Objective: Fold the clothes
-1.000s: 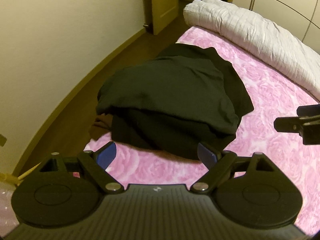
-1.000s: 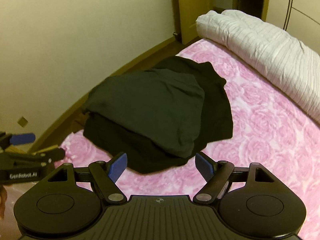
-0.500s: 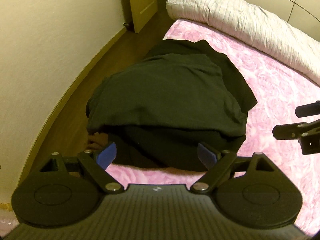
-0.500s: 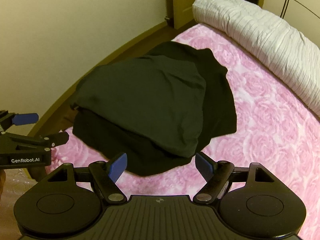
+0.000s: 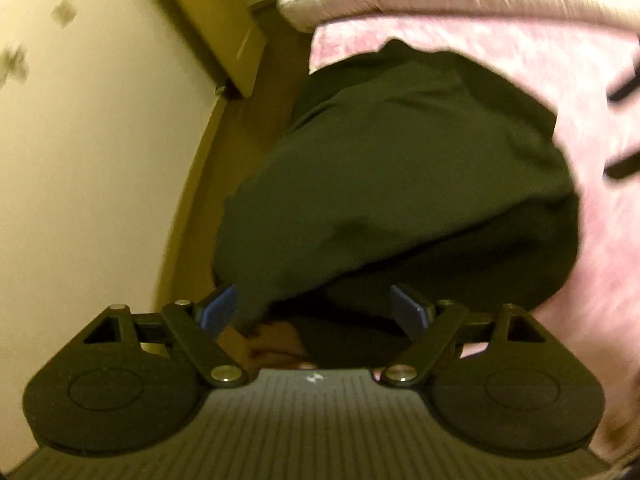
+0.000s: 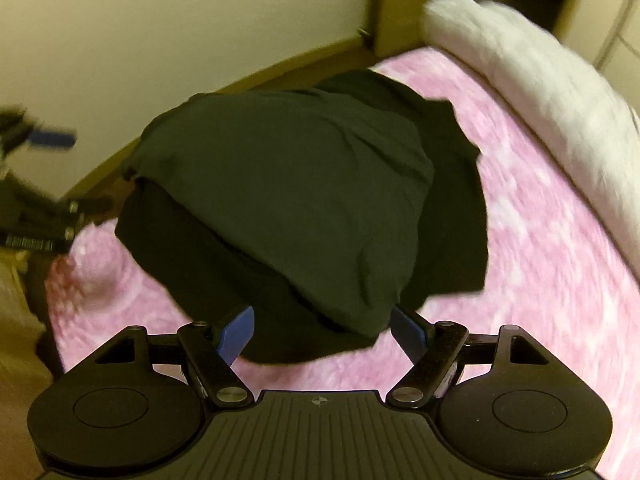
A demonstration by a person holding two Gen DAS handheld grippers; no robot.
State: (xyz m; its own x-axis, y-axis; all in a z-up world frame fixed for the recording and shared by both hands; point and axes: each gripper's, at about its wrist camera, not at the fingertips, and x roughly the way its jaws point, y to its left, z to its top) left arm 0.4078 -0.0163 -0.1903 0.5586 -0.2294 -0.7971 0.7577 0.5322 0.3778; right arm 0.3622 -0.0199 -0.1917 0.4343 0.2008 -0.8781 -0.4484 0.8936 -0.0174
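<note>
Dropping closer than a second ago onto rumpled black cotton garment (image 6: 288, 208) on pink rose-patterned bed (image 6: 540, 280): left tongs (image 5: 316, 308) closing around its near edge, pads not yet pressing, right tongs (image 6: 324, 330) spread wide, grasping nothing, first fold pickup apparently imminent.

Both wrist cameras look steeply down, close over the dark garment (image 5: 400, 184) (image 6: 288, 200) on the pink bed (image 6: 540, 280); each view shares it, frame centre.

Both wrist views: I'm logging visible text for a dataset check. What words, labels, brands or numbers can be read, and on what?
Nothing can be read in either view.
Left gripper, seen in the right wrist view: a pale lettered strip on its body, too blurred to read.
Each gripper's body bears a small round mark, no letters.
Black garment: no label showing.
</note>
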